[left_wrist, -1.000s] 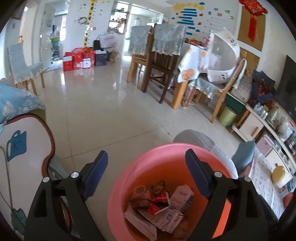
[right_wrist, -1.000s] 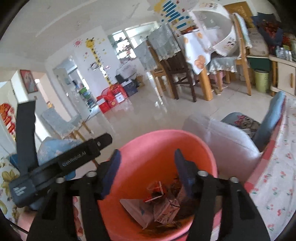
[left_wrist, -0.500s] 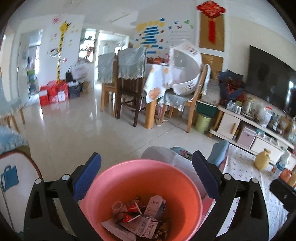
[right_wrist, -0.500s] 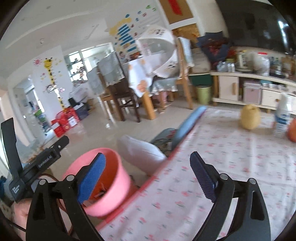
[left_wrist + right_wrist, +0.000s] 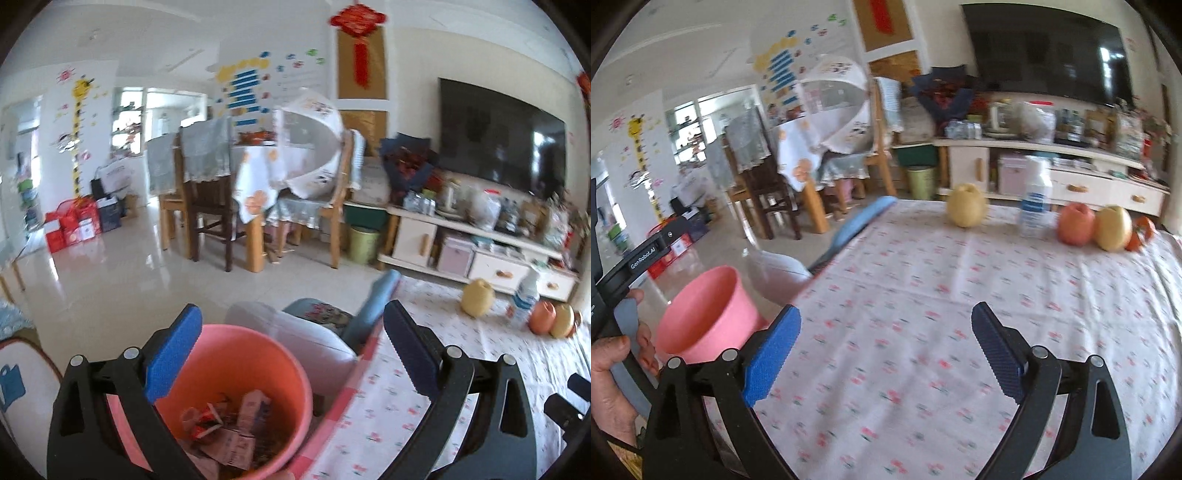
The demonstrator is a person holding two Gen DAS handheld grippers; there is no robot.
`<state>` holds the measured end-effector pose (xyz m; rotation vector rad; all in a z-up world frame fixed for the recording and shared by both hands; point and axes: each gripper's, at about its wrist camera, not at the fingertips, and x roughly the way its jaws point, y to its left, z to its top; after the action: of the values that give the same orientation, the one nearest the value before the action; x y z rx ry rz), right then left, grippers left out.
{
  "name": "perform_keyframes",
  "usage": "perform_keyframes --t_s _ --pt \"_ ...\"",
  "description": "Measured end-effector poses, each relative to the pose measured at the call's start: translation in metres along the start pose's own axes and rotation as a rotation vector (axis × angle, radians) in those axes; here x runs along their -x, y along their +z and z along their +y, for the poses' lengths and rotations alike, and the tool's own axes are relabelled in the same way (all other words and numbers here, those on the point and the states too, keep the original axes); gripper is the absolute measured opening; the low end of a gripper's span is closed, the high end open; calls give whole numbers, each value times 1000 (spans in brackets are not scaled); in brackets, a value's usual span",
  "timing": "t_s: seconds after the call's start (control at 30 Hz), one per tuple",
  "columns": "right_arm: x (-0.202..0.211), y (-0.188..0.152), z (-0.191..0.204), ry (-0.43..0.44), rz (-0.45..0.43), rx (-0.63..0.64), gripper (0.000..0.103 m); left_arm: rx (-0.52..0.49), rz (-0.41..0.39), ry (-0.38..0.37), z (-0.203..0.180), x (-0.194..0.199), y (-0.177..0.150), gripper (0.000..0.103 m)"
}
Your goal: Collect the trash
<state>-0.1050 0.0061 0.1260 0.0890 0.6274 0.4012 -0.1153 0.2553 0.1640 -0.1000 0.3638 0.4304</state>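
My left gripper, labelled "GenRobot.AI", and right gripper have just spread, empty; round pink plastic bin beside the floral-clothed table's left edge.

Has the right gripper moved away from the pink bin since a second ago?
Yes. The right gripper, jaws just opened and empty, swung right, off the pink bin and over the floral tablecloth.

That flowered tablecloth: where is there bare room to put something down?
The near and middle stretch of the white flowered tablecloth is bare, bordered by the pink plastic bucket on the left. The far edge is crowded: yellow pear, clear plastic bottle, red apple, second yellow pear.
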Motion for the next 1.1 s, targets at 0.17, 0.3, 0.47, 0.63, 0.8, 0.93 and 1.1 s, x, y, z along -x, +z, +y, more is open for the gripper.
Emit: perform_keyframes --t_s 0.17,0.3,0.47,0.63,0.8,0.93,1.1 --pt "28 -11 -29 -90 -10 -38 93 -33 15 -101 -38 14 -10 99" --pt "56 -22 -51 -173 -20 -50 93 -65 17 -180 -72 33 -19 99" --pt "101 -33 -71 -293 -49 -67 93 -96 28 -281 -108 67 -26 99" --pt "155 -45 -83 -378 -82 -87 93 -126 38 -350 -131 106 -34 99" --pt "207 -57 -81 -435 -123 -79 94 -172 28 -376 -142 153 -46 99" --pt "244 -66 -75 -474 -151 -68 95 -193 10 -401 -143 187 -48 99" --pt "283 -76 -67 -492 -181 -73 95 -212 -23 -396 -141 223 -47 99"
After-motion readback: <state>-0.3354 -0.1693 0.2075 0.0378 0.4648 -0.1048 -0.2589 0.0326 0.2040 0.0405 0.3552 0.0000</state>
